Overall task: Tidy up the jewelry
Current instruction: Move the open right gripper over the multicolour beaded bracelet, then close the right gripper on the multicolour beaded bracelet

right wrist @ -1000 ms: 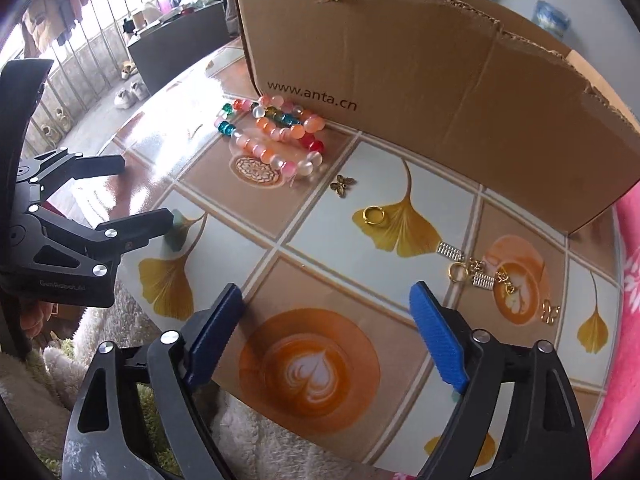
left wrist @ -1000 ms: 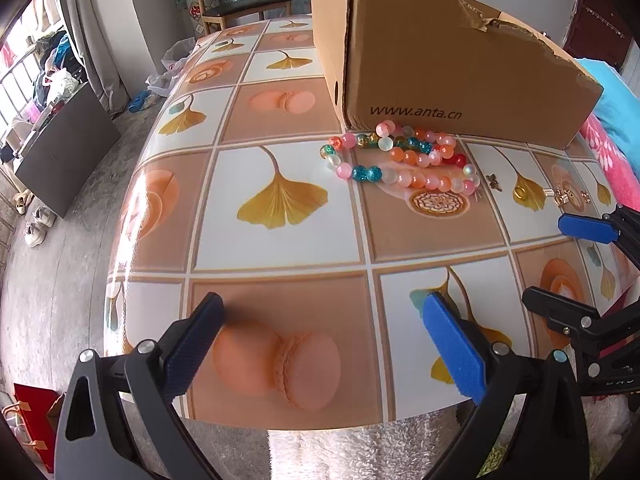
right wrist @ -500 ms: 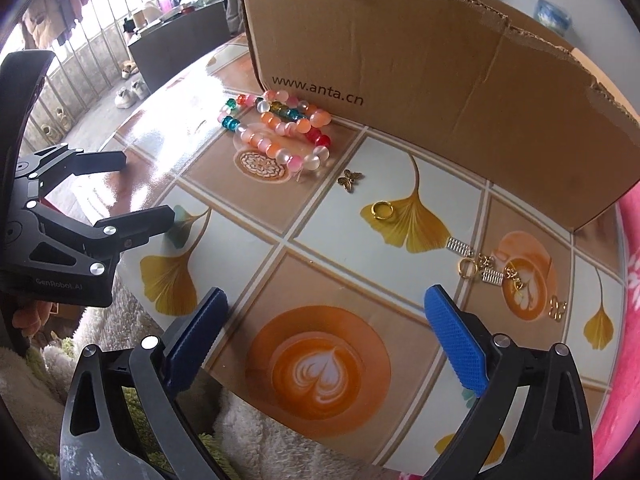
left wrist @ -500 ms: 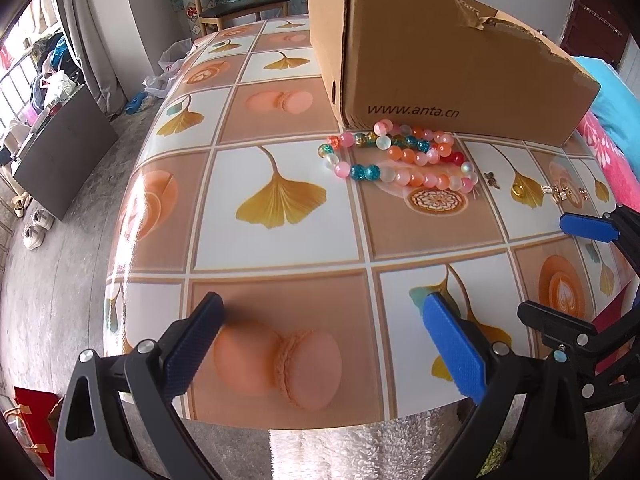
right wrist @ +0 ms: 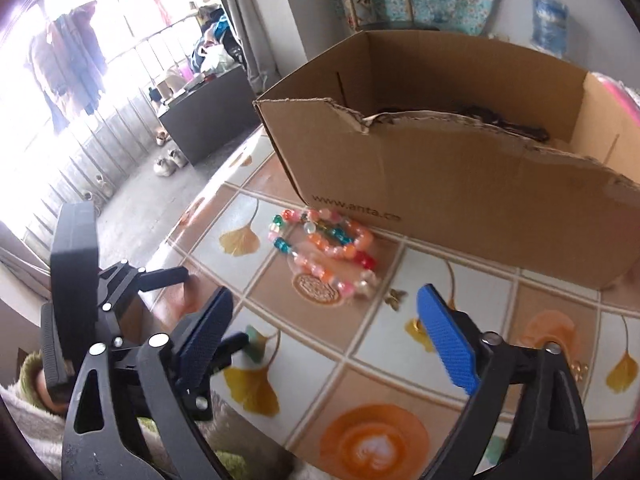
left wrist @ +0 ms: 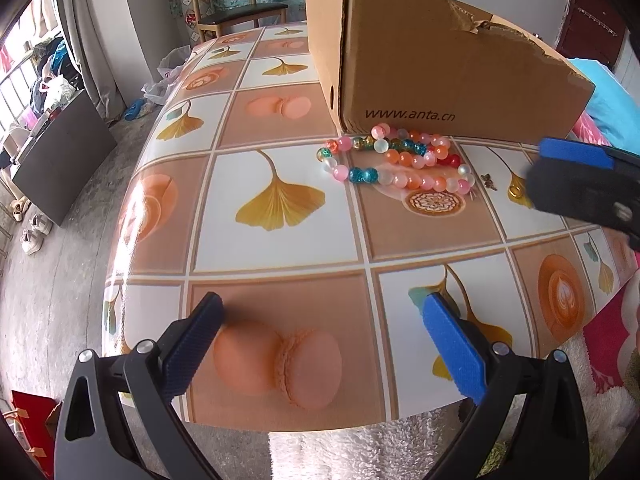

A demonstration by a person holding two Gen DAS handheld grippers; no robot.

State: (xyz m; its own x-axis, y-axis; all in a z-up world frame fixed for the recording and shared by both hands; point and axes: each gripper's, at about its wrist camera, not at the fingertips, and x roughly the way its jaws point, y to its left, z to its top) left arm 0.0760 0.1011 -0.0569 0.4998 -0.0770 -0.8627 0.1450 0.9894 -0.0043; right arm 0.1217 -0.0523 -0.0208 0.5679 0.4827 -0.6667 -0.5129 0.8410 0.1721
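Note:
Colourful bead bracelets (left wrist: 396, 160) lie in a heap on the patterned table, right in front of an open cardboard box (left wrist: 440, 68). The bracelets (right wrist: 332, 252) and box (right wrist: 460, 184) also show in the right wrist view. A small gold butterfly charm (right wrist: 395, 297) and a gold ring (left wrist: 515, 191) lie right of the beads. Dark items lie inside the box (right wrist: 500, 120). My left gripper (left wrist: 320, 344) is open and empty over the table's near edge. My right gripper (right wrist: 328, 336) is open and empty, raised above the table, short of the beads.
The table (left wrist: 280, 248) has a tiled cloth with ginkgo leaves and macarons. A wooden chair (left wrist: 236, 4) stands beyond the far end. A dark cabinet (left wrist: 56, 160) and shoes are on the floor at left. A white fluffy cloth (left wrist: 360, 448) lies below the near edge.
My right gripper has risen and moved forward and left toward the beads, now looking over the box's rim. My left gripper has hardly moved.

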